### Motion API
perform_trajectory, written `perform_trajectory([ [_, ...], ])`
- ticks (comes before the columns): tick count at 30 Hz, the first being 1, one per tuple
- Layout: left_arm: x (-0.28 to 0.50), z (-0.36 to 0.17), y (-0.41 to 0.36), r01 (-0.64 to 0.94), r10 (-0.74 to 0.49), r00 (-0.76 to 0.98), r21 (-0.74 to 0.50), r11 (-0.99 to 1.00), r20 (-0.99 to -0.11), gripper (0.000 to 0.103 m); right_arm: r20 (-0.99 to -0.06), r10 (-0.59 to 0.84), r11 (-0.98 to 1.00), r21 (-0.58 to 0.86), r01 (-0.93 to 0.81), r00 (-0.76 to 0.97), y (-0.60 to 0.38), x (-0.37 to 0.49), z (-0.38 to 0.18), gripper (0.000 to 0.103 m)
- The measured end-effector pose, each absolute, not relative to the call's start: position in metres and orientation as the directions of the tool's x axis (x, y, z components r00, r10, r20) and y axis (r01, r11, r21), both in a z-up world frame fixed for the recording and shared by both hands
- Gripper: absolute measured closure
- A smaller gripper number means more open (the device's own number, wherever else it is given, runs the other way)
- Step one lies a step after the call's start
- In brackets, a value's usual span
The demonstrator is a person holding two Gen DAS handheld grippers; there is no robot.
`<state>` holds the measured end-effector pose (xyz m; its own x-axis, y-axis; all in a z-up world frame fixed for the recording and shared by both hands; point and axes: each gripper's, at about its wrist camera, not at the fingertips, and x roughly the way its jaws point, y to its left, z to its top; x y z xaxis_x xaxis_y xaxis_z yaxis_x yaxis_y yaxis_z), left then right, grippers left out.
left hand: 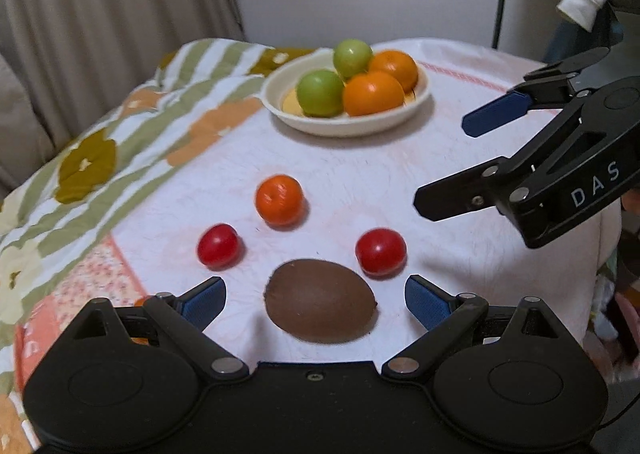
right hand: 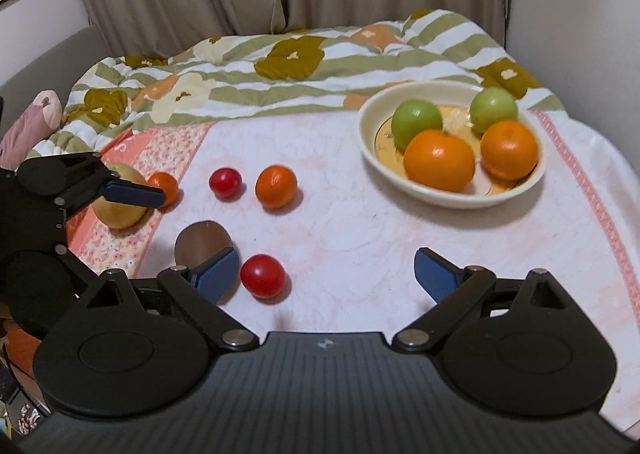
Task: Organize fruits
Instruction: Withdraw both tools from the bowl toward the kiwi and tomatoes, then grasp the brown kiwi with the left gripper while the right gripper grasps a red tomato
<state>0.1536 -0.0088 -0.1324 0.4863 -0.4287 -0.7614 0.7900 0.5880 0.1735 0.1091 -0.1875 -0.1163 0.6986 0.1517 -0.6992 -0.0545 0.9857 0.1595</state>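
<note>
A: From the left wrist, what step is this?

B: Picking, I'd judge. The left gripper hangs low with fingers wide apart, empty, the kiwi lying between them on the bed cover. Next it must close on the kiwi and carry it to the bowl.

A: And the right wrist?

B: The right gripper hovers spread and empty, tilted down; a red fruit sits just beside its left finger, the bowl well apart.
</note>
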Motion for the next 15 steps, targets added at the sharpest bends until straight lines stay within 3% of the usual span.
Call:
perform_trajectory([
  [10,0.168,-0.149,-0.010,0.805,-0.435,0.449,0.142,0.576,-0.781,0.012,-0.733,0.171,0.982,0.183,-0.050,0.658,-0.176,0.119,-0.140,0.000],
  [13,0.170,-0.152,-0.011,0.811,-0.438,0.435,0.131,0.570,-0.787,0.018,-0.740,0.178,0.981,0.185,-0.059,0.648,-0.173,0.121,-0.143,0.005],
  [15,0.171,-0.155,-0.012,0.814,-0.435,0.426,0.126,0.567,-0.793,0.028,-0.742,0.185,0.980,0.190,-0.063,0.645,-0.172,0.123,-0.144,0.006],
])
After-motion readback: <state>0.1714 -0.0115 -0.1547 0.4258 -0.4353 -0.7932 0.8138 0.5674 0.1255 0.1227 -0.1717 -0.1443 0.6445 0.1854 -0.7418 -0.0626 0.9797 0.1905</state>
